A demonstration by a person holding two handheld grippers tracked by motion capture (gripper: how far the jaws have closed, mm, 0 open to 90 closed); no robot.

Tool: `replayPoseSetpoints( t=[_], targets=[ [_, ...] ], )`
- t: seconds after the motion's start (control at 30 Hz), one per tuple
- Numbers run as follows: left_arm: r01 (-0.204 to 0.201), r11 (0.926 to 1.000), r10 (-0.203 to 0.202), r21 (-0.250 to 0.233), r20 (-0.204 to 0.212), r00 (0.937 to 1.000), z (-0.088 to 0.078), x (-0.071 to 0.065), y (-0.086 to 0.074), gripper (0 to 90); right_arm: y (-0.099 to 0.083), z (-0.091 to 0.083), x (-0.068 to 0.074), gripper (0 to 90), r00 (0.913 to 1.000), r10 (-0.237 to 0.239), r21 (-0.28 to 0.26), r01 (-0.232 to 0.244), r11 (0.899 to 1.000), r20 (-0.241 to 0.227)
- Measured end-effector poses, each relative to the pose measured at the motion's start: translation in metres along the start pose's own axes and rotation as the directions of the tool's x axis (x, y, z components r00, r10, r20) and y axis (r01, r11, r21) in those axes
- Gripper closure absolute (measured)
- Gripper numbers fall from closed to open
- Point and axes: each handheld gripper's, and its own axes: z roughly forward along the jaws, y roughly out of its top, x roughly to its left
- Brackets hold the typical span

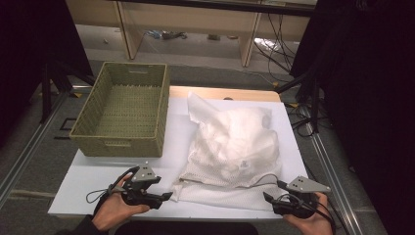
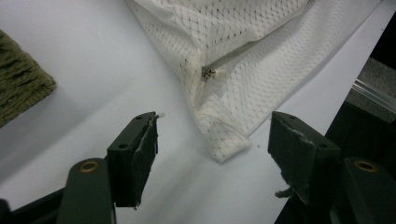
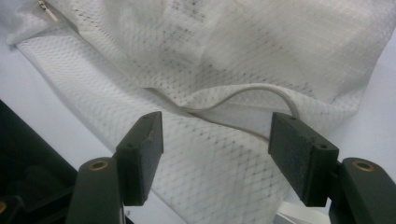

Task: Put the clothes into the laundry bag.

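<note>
A stuffed white mesh bag [image 1: 230, 142] lies on the white table [image 1: 98, 176], its flat zipped end toward me. My left gripper [image 1: 169, 196] sits at the bag's near left corner. In the left gripper view the gripper [image 2: 212, 140] stands open, and the bag's corner [image 2: 229, 144] lies on the table between the jaws without touching either pad. The zipper pull [image 2: 210, 73] shows just beyond. My right gripper [image 1: 274, 191] is at the near right edge; in its own view it [image 3: 217, 140] is open above the mesh [image 3: 233, 46], with a white cord [image 3: 252, 91] looping ahead of the jaws.
An empty green woven basket [image 1: 117, 142] stands at the back left of the table, next to the bag; its corner [image 2: 18, 79] appears in the left gripper view. The table's front edge is close under both hands. Dark stands and cables flank the table.
</note>
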Motion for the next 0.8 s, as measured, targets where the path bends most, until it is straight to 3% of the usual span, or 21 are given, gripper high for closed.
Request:
replayPoseSetpoints(
  t=[0.13, 0.23, 0.27, 0.3, 0.33, 0.53, 0.57, 0.6, 0.63, 0.7, 0.8],
  targets=[
    [0.011, 0.9996, -0.011, -0.025, 0.003, 0.9999, -0.008, 0.0, -0.001, 24.7, -0.002, -0.002, 0.006, 35.7, 0.9999, 0.015, -0.002, -0.015, 1.0, -0.003],
    [0.022, 0.9967, -0.022, -0.078, 0.004, 0.9998, -0.015, -0.001, -0.001, 21.0, -0.003, -0.004, 0.006, 34.7, 1.0, 0.002, -0.004, -0.002, 1.0, -0.008],
    [0.013, 0.9979, -0.013, -0.063, 0.001, 0.9999, -0.018, 0.0, -0.001, 19.1, -0.004, -0.005, 0.008, 34.4, 0.9999, 0.005, -0.002, -0.005, 1.0, -0.015],
    [0.035, 0.9953, -0.035, -0.09, 0.005, 0.9994, -0.018, -0.001, -0.002, 18.3, -0.004, -0.006, 0.008, 34.2, 1.0, -0.002, -0.003, 0.002, 1.0, -0.005],
    [0.022, 0.9966, -0.023, -0.079, -0.009, 0.9997, -0.02, -0.001, -0.003, 17.5, -0.005, -0.006, 0.01, 33.8, 0.9999, 0.012, -0.004, -0.012, 1.0, -0.01],
    [0.017, 0.996, -0.02, -0.088, -0.031, 0.9993, -0.024, -0.002, -0.007, 16.9, -0.008, -0.009, 0.016, 32.5, 0.9997, -0.007, -0.01, 0.007, 1.0, -0.023],
    [0.02, 0.9956, -0.023, -0.092, -0.032, 0.9992, -0.024, -0.002, -0.008, 17.0, -0.009, -0.01, 0.019, 32.3, 0.9997, 0.016, -0.007, -0.016, 1.0, -0.021],
    [0.004, 0.9972, -0.007, -0.075, -0.041, 0.9991, -0.025, -0.001, -0.008, 17.4, -0.01, -0.011, 0.018, 32.3, 0.9998, -0.004, -0.006, 0.004, 1.0, -0.02],
    [-0.002, 0.997, -0.001, -0.078, -0.046, 0.9989, -0.026, -0.002, -0.008, 17.6, -0.011, -0.011, 0.02, 32.3, 0.9997, 0.012, -0.006, -0.012, 1.0, -0.021],
    [0.0, 0.9968, -0.004, -0.08, -0.042, 0.9991, -0.026, -0.002, -0.008, 17.4, -0.012, -0.012, 0.02, 32.2, 0.9998, -0.003, -0.008, 0.003, 1.0, -0.02],
    [0.007, 0.9926, -0.013, -0.121, -0.052, 0.9986, -0.025, -0.001, -0.006, 17.2, -0.013, -0.012, 0.02, 32.0, 0.9996, -0.023, -0.016, 0.022, 1.0, -0.019]
  ],
)
